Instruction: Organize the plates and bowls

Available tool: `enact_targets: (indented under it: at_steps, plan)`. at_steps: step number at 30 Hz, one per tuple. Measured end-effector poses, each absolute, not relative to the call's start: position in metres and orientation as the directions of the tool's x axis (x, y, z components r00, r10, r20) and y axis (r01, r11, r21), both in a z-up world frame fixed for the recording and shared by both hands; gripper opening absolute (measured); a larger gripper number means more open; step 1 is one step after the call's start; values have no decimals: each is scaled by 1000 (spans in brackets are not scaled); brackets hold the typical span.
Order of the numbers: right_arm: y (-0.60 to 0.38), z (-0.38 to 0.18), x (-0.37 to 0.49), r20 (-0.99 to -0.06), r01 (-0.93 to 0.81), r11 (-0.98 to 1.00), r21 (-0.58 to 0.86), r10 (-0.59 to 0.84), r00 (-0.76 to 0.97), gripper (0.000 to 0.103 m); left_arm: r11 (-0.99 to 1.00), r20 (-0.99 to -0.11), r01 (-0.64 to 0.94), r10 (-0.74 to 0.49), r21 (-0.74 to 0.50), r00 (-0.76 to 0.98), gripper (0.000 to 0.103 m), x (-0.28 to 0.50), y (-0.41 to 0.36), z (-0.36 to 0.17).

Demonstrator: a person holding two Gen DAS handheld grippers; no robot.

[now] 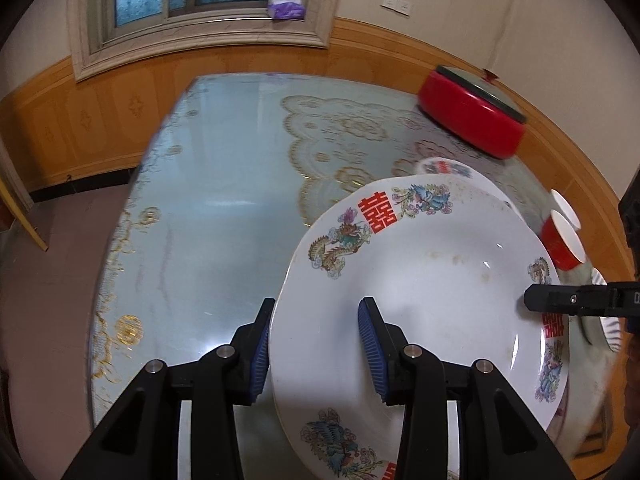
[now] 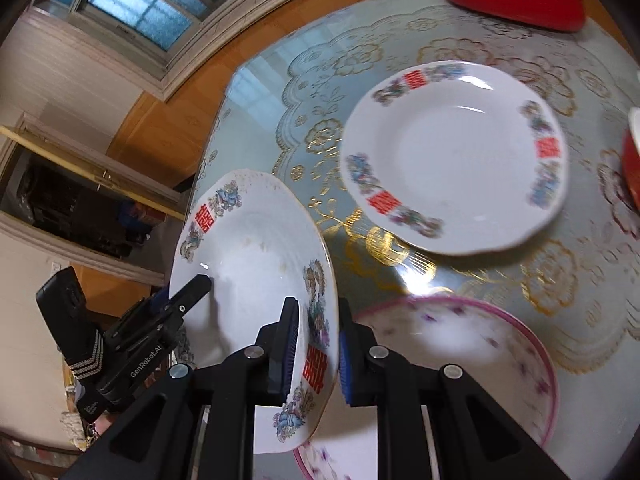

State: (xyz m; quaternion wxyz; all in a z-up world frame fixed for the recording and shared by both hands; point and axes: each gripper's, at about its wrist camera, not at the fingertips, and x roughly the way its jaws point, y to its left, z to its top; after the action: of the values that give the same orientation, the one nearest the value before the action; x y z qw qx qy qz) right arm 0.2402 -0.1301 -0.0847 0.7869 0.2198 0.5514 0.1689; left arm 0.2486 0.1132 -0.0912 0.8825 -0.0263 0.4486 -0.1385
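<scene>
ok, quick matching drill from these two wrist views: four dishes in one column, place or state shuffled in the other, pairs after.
Things:
1. white plate with red double-happiness marks, tilted
2. second white plate with the same pattern
3. white bowl with pink rim and purple flowers
4. large red round container with dark lid

Places or states:
A. far side of the table
B. lying flat on the patterned tablecloth
C. gripped at its rim by both grippers
D. just below the right gripper

Pairs: 1-C, 2-B, 3-D, 4-A

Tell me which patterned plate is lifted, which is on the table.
The plate pinched at opposite rims by both tools, tilted, is lifted. The other plate lies flat on the table, untouched.
</scene>
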Motion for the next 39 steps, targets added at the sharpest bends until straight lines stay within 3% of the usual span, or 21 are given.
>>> enact_targets:
  at_steps: [20, 39]
  plan:
    - [-232, -118, 147, -822, 174, 832, 526, 446, 355, 17, 909, -827, 391, -329, -147, 455, 41, 187, 15, -114]
    - [-234, -143, 149, -843, 208, 834, 511, 439, 309, 19, 913, -848, 405, -254, -52, 464, 41, 176, -1, -132]
